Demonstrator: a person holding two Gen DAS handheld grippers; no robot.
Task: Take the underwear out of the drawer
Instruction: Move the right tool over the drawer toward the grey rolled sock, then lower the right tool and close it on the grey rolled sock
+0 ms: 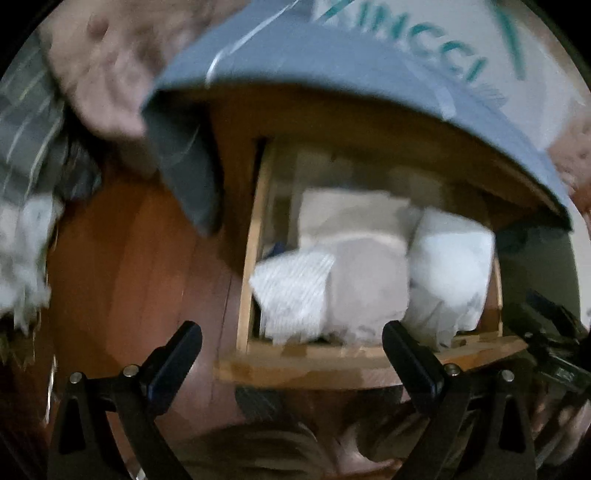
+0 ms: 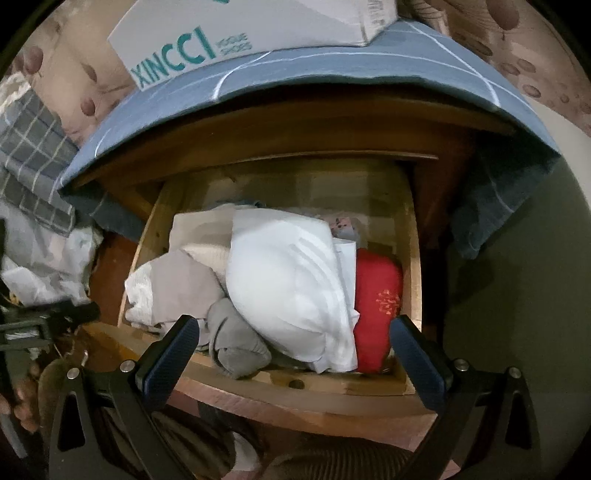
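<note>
The wooden drawer (image 2: 291, 384) stands pulled open in the middle of the right wrist view, its front board running across the lower centre of the frame. It is packed with folded clothes. A large white bundle (image 2: 291, 288) fills the centre, a red item (image 2: 376, 306) lies squeezed between it and the drawer's right wall, a grey rolled piece (image 2: 236, 343) rests against the front board at lower centre, and a pale mauve piece (image 2: 181, 284) sits to the left of the bundle over a white ribbed cloth (image 2: 138, 291). Which of these is underwear cannot be told for certain.

The right gripper (image 2: 293, 350) hangs at the bottom of its frame just above the drawer's front edge, jaws spread wide and empty, the grey piece and the white bundle showing between them.

The left wrist view is blurred. The left gripper (image 1: 291, 354) sits at the bottom, jaws wide apart and holding nothing, in front of the drawer's left corner.

A blue cloth (image 2: 332, 66) with thin white lines drapes over the cabinet top across the upper part of both views, and a white box (image 2: 240, 33) printed XINCCI rests on it at upper left of the right wrist view.
</note>
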